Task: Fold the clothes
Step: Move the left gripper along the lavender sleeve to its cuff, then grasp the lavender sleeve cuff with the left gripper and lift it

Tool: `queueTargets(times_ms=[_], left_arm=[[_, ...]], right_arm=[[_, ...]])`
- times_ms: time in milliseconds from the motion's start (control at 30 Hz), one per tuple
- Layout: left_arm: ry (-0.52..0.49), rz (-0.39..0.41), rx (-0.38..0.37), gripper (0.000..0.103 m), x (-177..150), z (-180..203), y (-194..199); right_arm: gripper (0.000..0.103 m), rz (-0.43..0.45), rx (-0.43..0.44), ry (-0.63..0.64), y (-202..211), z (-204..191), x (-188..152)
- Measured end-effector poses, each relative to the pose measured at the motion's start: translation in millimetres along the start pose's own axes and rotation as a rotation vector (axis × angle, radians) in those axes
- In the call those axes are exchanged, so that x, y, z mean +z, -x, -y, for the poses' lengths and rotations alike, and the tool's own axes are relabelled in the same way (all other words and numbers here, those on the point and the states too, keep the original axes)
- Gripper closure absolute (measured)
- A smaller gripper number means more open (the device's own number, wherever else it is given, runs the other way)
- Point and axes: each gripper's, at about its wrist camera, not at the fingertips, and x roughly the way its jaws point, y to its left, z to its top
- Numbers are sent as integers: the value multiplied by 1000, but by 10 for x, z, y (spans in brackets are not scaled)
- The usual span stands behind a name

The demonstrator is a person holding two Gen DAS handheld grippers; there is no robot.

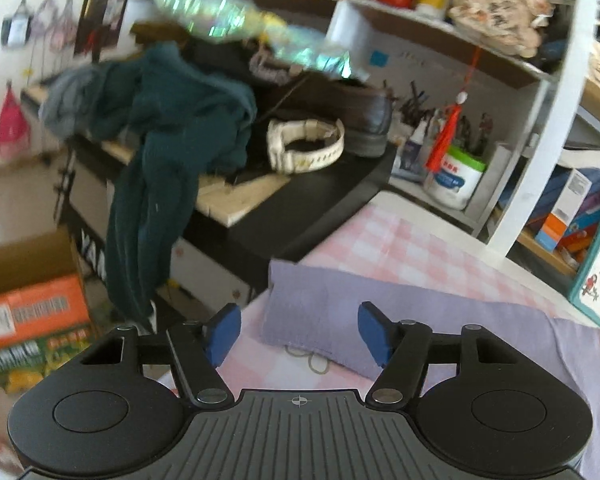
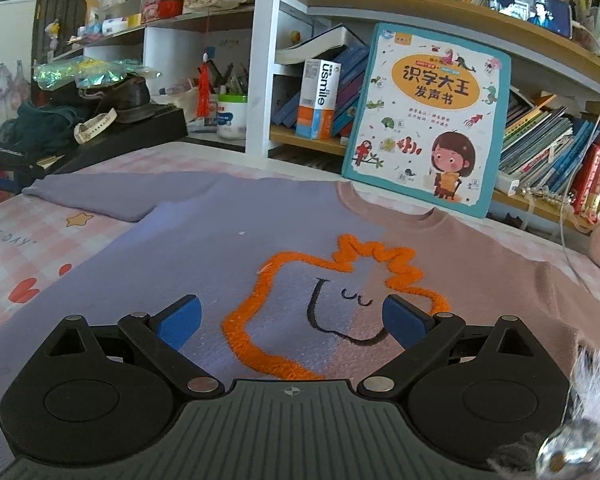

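A lavender sweatshirt lies flat, front up, on the pink checked tablecloth, its neckline toward the far side by a propped children's book. An orange fleecy outline with a small sleepy face fills the chest.

The step in hand looks like taking the left sleeve to fold it across the body. The left gripper is aimed at the sleeve cuff, its blue pads partly spread and empty; the cuff shows in the gap between them, but whether a pad touches cloth I cannot say, as this view is smeared by blur. To do it well, the pads should straddle the cuff edge and pinch both layers, not just the top one, then carry the sleeve low and straight toward the chest so the shoulder does not drag or wrinkle. The right gripper hangs with jaws wide and empty over the chest print, well placed to pin the body.

The right wrist view alone shows the whole garment, the sleeve stretching far left. The left wrist view alone shows the cuff close up, plus dark green clothes draped off a keyboard beyond the table.
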Motion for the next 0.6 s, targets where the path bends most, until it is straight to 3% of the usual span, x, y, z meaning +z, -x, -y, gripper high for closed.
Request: queueTargets(times_ms=[167, 433, 600], left_arm=[[19, -25, -17, 40, 26, 50, -28], [151, -97, -199, 43, -70, 237, -62], [220, -94, -202, 43, -63, 258, -128]], right_arm=[[6, -13, 50, -46, -16, 58, -2], [6, -39, 102, -47, -55, 50, -4], [4, -51, 126, -49, -76, 53, -6]])
